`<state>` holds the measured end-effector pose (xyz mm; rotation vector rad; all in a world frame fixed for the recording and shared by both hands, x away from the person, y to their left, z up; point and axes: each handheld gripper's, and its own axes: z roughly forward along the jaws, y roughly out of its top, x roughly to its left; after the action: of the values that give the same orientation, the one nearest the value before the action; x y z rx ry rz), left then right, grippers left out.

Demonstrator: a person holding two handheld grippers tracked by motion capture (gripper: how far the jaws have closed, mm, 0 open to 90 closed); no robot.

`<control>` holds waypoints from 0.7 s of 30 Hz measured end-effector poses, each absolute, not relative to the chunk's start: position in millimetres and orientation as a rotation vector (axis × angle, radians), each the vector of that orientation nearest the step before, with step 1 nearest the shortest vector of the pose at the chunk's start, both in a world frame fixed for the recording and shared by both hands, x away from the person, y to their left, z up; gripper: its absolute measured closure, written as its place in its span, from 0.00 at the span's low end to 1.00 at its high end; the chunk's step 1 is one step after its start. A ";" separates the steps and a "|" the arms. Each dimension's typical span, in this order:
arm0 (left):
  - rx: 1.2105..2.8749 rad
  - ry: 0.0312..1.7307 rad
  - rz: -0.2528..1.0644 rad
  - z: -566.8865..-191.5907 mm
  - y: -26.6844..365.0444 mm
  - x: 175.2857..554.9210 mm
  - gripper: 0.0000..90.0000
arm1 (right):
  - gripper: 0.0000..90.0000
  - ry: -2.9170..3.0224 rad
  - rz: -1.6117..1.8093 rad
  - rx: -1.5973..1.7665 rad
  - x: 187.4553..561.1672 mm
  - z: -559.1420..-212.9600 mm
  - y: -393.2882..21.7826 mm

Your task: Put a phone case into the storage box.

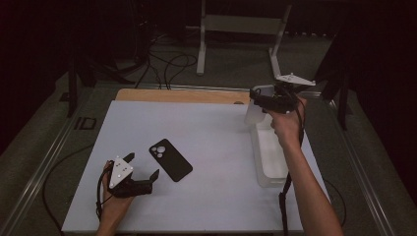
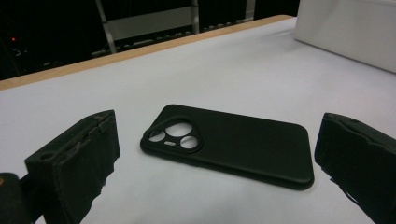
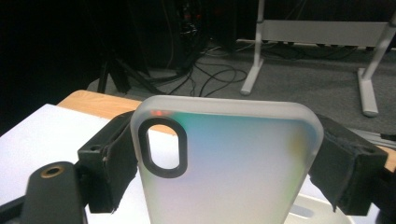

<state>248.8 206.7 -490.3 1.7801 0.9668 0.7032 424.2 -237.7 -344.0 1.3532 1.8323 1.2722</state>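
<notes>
frosted translucent phone case (image 3: 224, 163) clamped across its width between right gripper (image 1: 260, 101) jaws, held upright in air above white tray (image 1: 270, 162) at table's right edge, camera cutout top left in right gripper view. black phone case (image 1: 170, 159) flat on white table (image 1: 216, 147), back up, camera holes toward far side, long axis diagonal. left gripper (image 1: 142, 169) jaws spread wide, empty, black case just ahead between their lines (image 2: 229, 144), apart from both. left hand nearer black case. no brand, label or writing readable.

It looked like a lab: a white counter (image 1: 221, 196) stood amid dark curtains, floor cables (image 1: 167, 64) and metal stands (image 1: 241, 34).
</notes>
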 end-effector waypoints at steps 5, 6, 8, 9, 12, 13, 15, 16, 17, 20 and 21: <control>1.782 0.967 0.703 -490.3 206.4 248.8 0.01 | 0.19 1.811 1.255 1.369 426.9 -343.4 -244.9; 1.786 0.967 0.704 -490.4 206.4 248.8 0.01 | 0.19 1.808 1.250 1.370 427.6 -343.5 -246.4; 1.785 0.968 0.704 -490.4 206.4 248.8 0.01 | 0.19 1.799 1.243 1.383 428.5 -343.4 -248.8; 1.783 0.968 0.704 -490.3 206.3 248.8 0.01 | 0.19 1.798 1.241 1.381 429.2 -343.7 -250.6; 1.782 0.967 0.706 -490.2 206.4 248.6 0.01 | 0.19 1.792 1.228 1.389 431.1 -344.8 -253.9; 1.781 0.968 0.707 -490.2 206.4 248.6 0.01 | 0.19 1.788 1.223 1.396 431.6 -345.2 -254.8; 1.782 0.967 0.706 -490.2 206.4 248.6 0.01 | 0.19 1.785 1.215 1.404 432.8 -346.3 -256.9; 1.783 0.967 0.707 -490.3 206.4 248.6 0.01 | 0.19 1.782 1.214 1.407 433.6 -347.0 -258.0; 1.783 0.967 0.707 -490.3 206.4 248.6 0.01 | 0.19 1.780 1.209 1.412 434.2 -347.6 -258.9; 1.782 0.968 0.706 -490.3 206.0 248.5 0.01 | 0.19 1.773 1.194 1.421 436.0 -349.4 -262.3; 1.781 0.967 0.706 -490.2 206.1 248.5 0.01 | 0.19 1.770 1.187 1.426 436.5 -349.8 -263.2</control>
<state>248.5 206.1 -490.2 1.7805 0.9670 0.7059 436.5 -263.2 -349.8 1.4265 1.7698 1.1867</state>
